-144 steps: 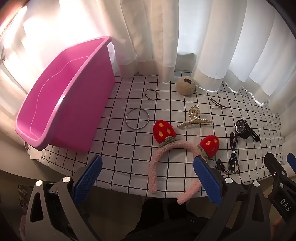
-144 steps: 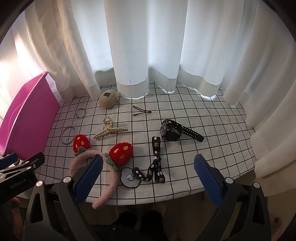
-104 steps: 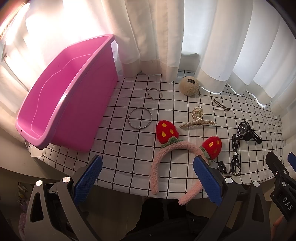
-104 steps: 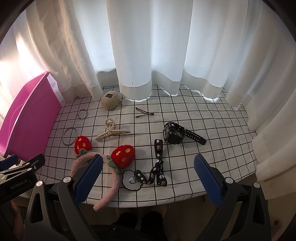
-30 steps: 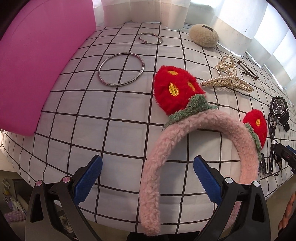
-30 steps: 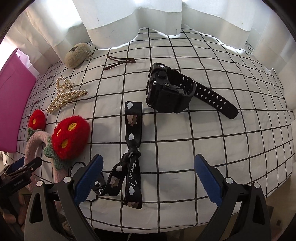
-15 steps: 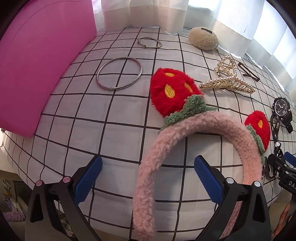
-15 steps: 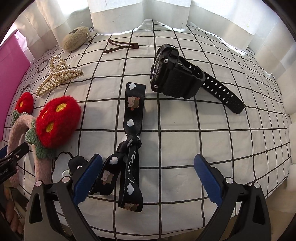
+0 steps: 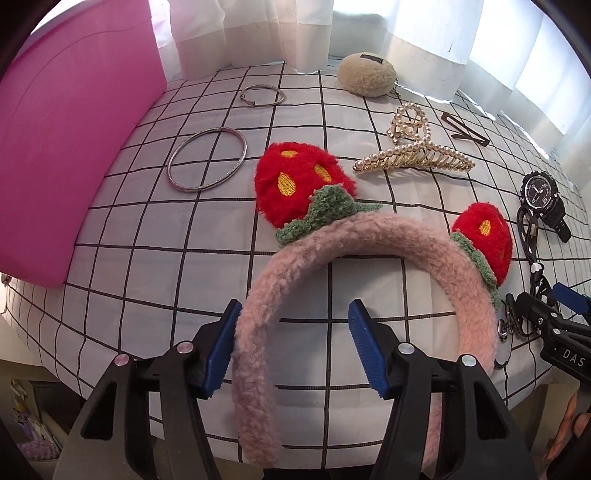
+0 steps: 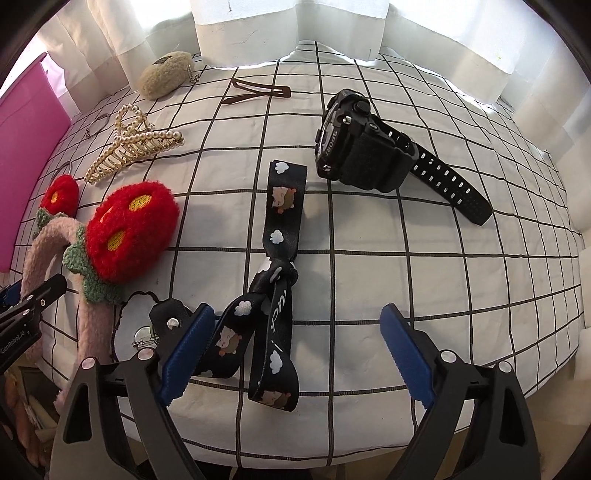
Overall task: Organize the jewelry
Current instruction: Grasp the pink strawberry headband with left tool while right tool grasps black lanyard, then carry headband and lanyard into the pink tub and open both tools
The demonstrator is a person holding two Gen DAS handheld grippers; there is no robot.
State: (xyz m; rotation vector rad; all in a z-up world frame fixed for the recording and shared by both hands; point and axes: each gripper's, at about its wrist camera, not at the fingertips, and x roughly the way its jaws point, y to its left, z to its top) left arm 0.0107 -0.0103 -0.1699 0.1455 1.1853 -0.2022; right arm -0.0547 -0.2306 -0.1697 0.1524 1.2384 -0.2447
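The left gripper [image 9: 293,347] sits low at the near edge of the table with its jaws partly drawn in. They straddle one leg of the pink headband [image 9: 332,251]: the left blue pad [image 9: 221,345] touches the fuzzy band, while the right pad [image 9: 365,350] stands clear of it, with bare cloth showing between. The headband lies flat on the checked tablecloth [image 9: 147,258], its arch pointing away and its two legs running off the near edge. Two red strawberry ears with green leaves rise from the arch.

The right gripper [image 10: 295,350] hangs wide open over the near edge, holding nothing. The black ribbon [image 10: 277,266], printed with clouds and small animals, lies knotted between its blue pads, its loose ends near the left pad [image 10: 186,354].

Beyond the ribbon, a black watch [image 10: 354,147] rests on its side with the strap stretched to the right. A brown hair clip [image 10: 258,92] lies farther back. To the left are a pearl claw clip [image 9: 410,155] and a beige fuzzy pouch [image 9: 367,79] near the curtain [image 9: 406,29]. A large silver bangle [image 9: 207,158] lies just left of the bigger strawberry, a smaller bangle [image 9: 262,96] behind it. A pink bin [image 9: 62,147] stands at the left of the table.
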